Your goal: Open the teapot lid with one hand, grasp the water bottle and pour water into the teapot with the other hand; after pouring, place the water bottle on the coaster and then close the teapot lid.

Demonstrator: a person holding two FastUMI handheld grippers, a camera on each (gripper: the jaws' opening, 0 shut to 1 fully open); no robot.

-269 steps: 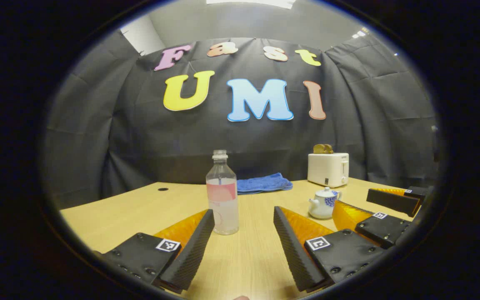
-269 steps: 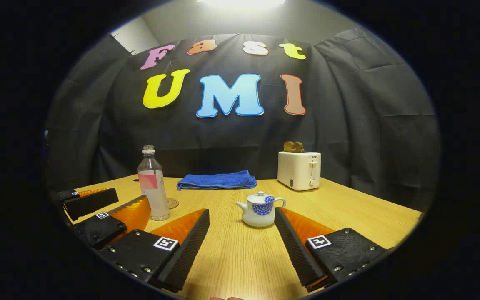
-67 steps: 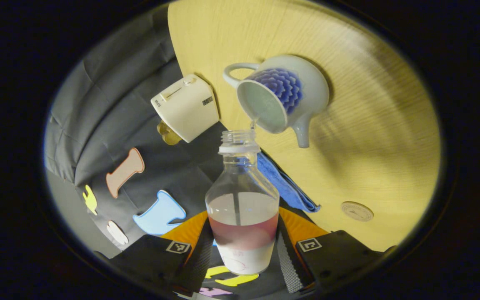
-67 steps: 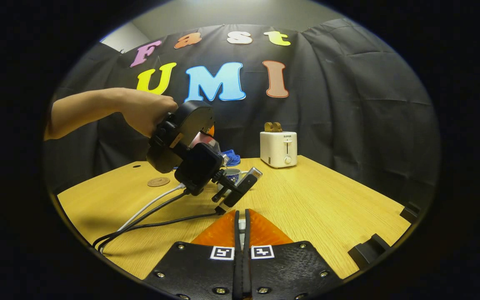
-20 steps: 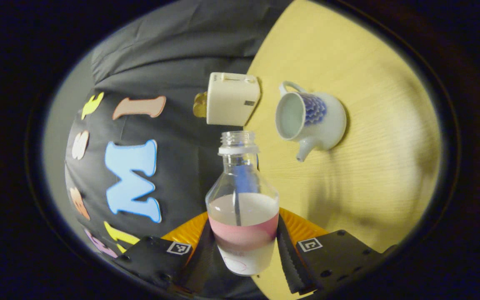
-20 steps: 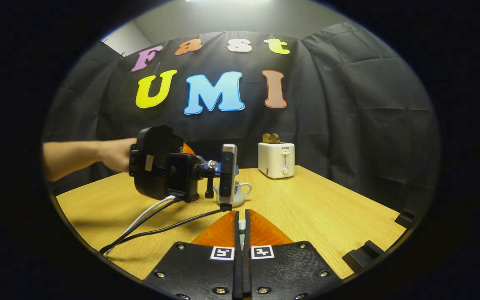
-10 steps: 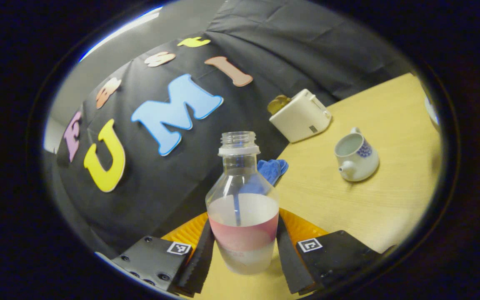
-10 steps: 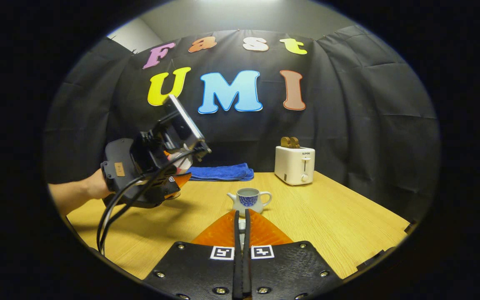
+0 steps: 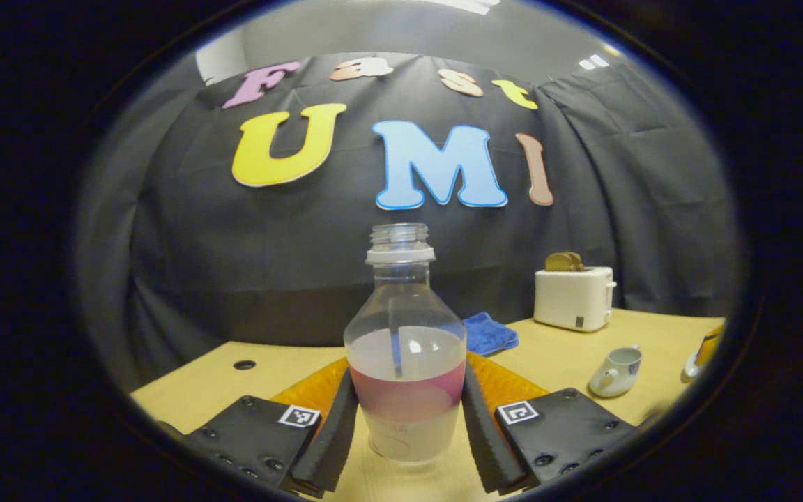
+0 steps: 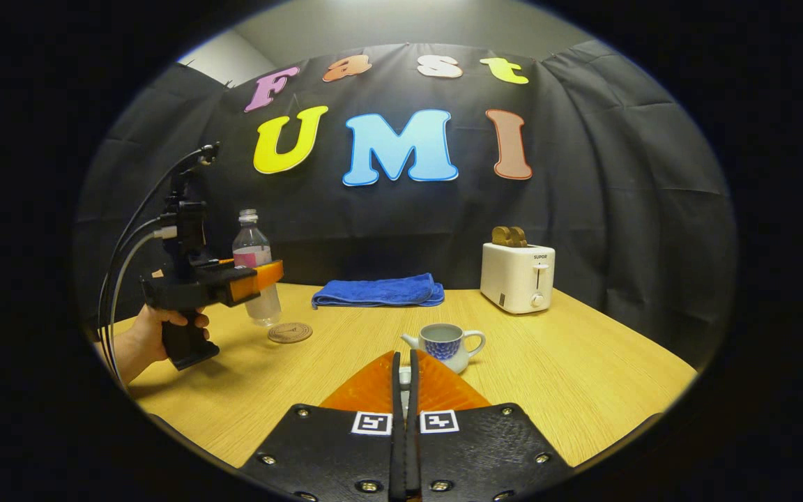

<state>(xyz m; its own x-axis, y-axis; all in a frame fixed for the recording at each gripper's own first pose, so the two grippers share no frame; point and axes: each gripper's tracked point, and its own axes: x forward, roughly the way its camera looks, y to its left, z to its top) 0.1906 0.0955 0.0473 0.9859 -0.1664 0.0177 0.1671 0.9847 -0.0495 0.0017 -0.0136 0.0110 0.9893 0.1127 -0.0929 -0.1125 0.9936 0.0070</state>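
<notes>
Both fingers of my left claw [image 9: 407, 425] are pressing the water bottle [image 9: 405, 348], upright at centre frame in the left gripper view. My right claw [image 10: 405, 390] is clenched, something small and pale pinched between its fingers; I cannot tell what. Lower centre of the right gripper view, the lidless teapot [image 10: 445, 345] is sitting on the surface [image 10: 583, 376], with the coaster [image 10: 290, 332] lying bare at left, just below the raised bottle.
</notes>
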